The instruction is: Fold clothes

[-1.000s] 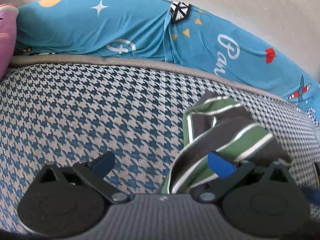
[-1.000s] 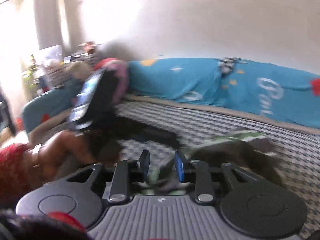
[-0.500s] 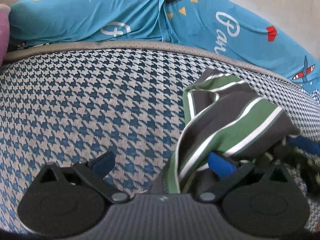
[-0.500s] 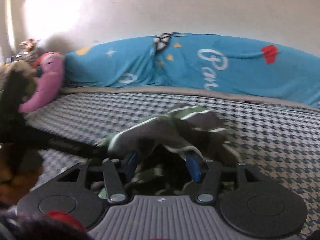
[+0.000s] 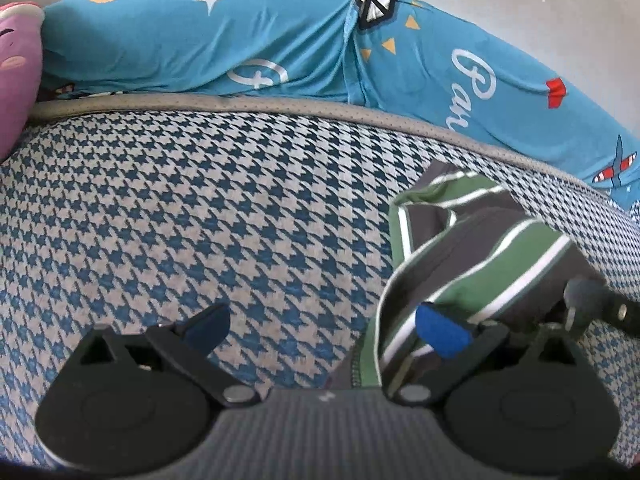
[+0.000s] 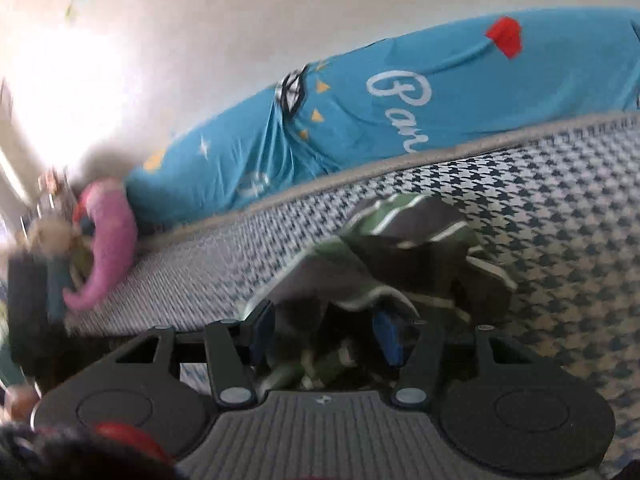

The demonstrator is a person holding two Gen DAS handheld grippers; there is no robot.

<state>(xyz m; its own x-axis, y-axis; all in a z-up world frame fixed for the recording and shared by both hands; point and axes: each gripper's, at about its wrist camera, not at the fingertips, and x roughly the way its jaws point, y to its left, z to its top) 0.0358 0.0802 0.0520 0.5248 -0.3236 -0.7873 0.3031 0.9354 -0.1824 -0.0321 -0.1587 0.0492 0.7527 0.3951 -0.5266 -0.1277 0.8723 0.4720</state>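
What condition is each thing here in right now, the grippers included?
Striped garment: crumpled, unfolded, lying on the houndstooth cover.
Left gripper: open, holding nothing.
Right gripper: open, with cloth between its fingers.
Blue bedding: bunched along the wall.

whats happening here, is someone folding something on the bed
A person is working on a green, grey and white striped garment with two handheld grippers, on a blue houndstooth surface. The left tool is open, one finger lying over the garment's edge. The right tool is open with bunched cloth between its fingers. The garment is crumpled, not folded yet. Blue printed bedding lies behind.
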